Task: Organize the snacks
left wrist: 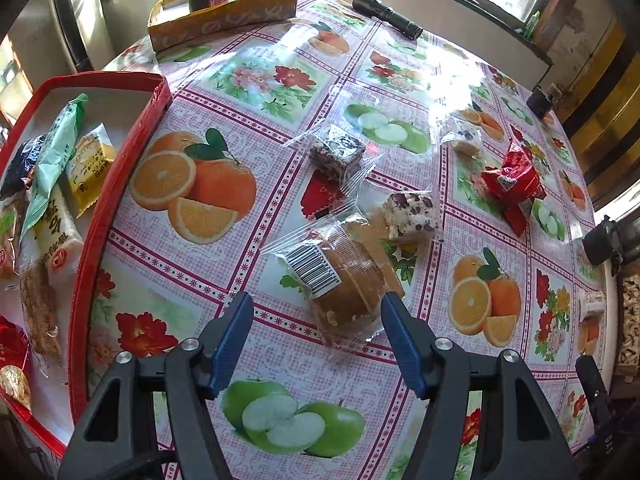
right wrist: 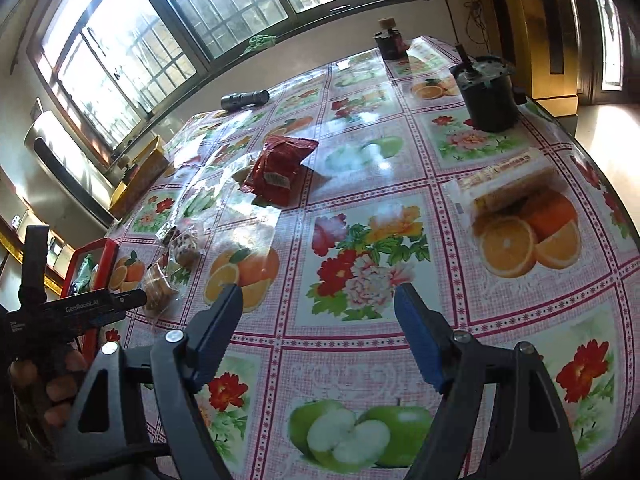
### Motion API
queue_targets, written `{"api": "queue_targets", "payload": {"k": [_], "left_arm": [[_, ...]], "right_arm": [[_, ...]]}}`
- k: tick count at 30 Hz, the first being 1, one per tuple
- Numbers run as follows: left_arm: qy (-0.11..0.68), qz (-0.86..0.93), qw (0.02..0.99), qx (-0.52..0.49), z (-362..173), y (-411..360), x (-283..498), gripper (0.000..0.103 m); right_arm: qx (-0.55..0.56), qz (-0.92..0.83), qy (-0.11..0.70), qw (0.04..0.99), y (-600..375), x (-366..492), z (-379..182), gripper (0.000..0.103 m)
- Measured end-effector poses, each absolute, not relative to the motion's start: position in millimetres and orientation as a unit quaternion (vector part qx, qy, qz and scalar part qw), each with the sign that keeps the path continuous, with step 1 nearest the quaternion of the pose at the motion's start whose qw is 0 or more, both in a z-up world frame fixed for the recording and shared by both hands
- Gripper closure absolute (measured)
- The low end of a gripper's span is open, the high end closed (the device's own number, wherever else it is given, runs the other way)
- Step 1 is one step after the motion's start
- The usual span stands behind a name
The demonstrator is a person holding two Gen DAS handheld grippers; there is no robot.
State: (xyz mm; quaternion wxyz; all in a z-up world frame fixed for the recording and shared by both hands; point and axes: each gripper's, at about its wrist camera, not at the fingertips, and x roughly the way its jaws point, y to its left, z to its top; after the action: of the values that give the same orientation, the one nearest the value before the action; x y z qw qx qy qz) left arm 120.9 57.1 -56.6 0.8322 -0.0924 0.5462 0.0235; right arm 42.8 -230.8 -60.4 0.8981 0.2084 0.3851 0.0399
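My left gripper (left wrist: 316, 300) is open and empty, just above the table, with a wrapped brown cake (left wrist: 344, 280) lying between and just beyond its fingertips. Beyond it lie a nougat square (left wrist: 410, 214), a dark wrapped bar (left wrist: 336, 152), a clear-wrapped cookie (left wrist: 462, 138) and a red packet (left wrist: 514, 184). A red tray (left wrist: 120, 184) at the left holds several wrapped snacks. My right gripper (right wrist: 318, 294) is open and empty over the tablecloth. A long wrapped cracker pack (right wrist: 504, 184) lies ahead to its right, the red packet (right wrist: 278, 170) farther ahead.
A fruit-print cloth covers the table (left wrist: 240, 128). A yellow box (left wrist: 224, 16) and a black torch (left wrist: 386, 14) lie at the far edge. A black pot (right wrist: 486, 94) and a small dark jar (right wrist: 390, 42) stand at the right view's far side. The table edge curves off at right.
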Motion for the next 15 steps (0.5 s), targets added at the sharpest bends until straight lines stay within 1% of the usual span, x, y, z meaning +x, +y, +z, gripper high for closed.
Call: {"api": "queue_targets", "payload": {"k": [3,8,15], "left_arm": [[0.549,0.038,0.828,-0.106,-59,57,129,0.037],[0.552,0.053,0.826,-0.1,-63,49,143,0.037],[0.557,0.063,0.823,-0.091,-72,43,154,0.033]], "right_arm": [[0.217,0.02,0.385,0.897,-244,42,-62,0.024],[0.233,-0.021,0.388,0.891,-272,42,-64,0.022],[0.252,-0.061,0.404,0.878,-297,54,-72,0.021]]}}
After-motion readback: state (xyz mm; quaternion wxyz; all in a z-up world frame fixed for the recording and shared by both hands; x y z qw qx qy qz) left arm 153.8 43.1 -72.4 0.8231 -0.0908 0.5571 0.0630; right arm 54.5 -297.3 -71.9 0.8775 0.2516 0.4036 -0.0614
